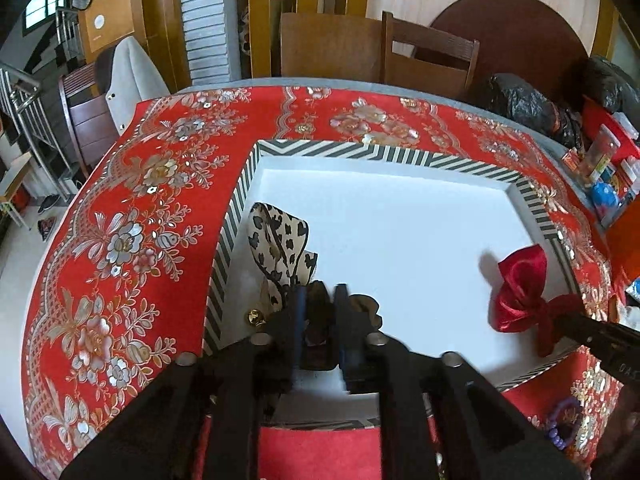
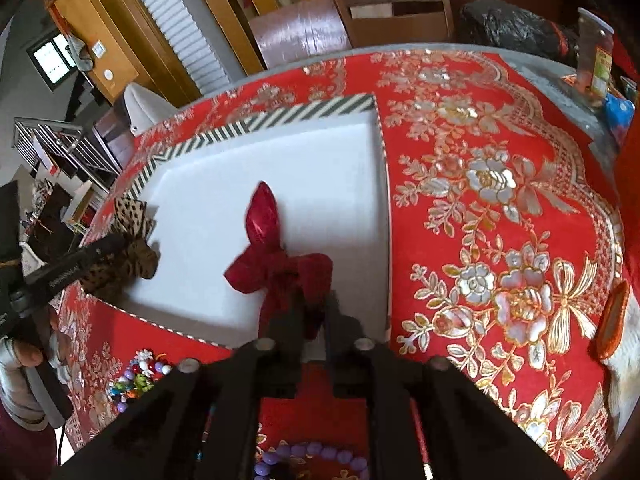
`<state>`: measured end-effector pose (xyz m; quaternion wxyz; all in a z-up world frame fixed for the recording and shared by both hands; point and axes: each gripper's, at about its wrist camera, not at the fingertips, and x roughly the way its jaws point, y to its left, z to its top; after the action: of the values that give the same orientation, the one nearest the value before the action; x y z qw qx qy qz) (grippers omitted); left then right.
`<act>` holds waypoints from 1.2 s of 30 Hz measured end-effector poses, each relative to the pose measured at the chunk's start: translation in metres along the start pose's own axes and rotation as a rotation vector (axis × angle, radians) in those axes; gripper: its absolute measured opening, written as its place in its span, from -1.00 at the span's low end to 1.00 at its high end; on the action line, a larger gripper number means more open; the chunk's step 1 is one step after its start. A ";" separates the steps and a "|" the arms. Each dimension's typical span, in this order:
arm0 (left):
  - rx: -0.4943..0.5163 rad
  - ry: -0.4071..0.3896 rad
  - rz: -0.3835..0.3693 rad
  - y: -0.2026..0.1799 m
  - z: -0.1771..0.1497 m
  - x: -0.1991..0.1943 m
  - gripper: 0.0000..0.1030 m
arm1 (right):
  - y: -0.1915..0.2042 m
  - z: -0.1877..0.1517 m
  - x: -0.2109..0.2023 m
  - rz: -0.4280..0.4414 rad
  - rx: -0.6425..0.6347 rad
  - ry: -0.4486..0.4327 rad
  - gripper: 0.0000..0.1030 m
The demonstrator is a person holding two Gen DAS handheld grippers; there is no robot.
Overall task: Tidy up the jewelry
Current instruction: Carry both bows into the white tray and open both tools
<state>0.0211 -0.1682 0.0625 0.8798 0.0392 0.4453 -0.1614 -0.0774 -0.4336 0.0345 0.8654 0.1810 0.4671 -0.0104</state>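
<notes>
A white box lid with a black-and-white striped rim lies on the red floral tablecloth. My left gripper is shut on a leopard-print bow at the tray's near left corner. My right gripper is shut on a red satin bow over the tray's near right part. The red bow also shows in the left wrist view, and the leopard bow in the right wrist view. Both bows rest on or just above the white floor; I cannot tell which.
Coloured bead bracelets and a purple bead bracelet lie on the cloth in front of the tray. An orange-rimmed item sits at the right. Bottles and boxes stand at the far right. Wooden chairs stand behind the table.
</notes>
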 end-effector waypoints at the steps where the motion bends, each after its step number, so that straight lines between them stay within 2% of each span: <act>1: -0.002 -0.012 -0.008 0.000 -0.001 -0.005 -0.56 | -0.001 -0.001 -0.003 -0.001 0.003 -0.013 -0.49; 3: 0.001 -0.026 -0.014 -0.002 -0.001 -0.012 -0.43 | -0.002 -0.001 -0.009 0.003 0.008 -0.032 -0.45; 10: -0.003 -0.096 -0.021 -0.009 -0.010 -0.054 -0.42 | 0.007 -0.007 -0.045 0.001 -0.021 -0.105 -0.34; 19: 0.018 -0.144 0.018 -0.022 -0.036 -0.090 -0.42 | 0.032 -0.024 -0.082 -0.009 -0.081 -0.187 0.06; 28: 0.018 -0.184 0.057 -0.027 -0.059 -0.117 -0.42 | 0.048 -0.046 -0.101 -0.029 -0.126 -0.200 0.18; 36: 0.015 -0.183 0.059 -0.032 -0.077 -0.128 -0.42 | 0.053 -0.065 -0.113 -0.020 -0.154 -0.200 0.23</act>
<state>-0.1189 -0.1499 0.1204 0.9208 0.0441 0.3607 -0.1418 -0.1832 -0.3800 0.1096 0.9188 0.1075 0.3798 -0.0014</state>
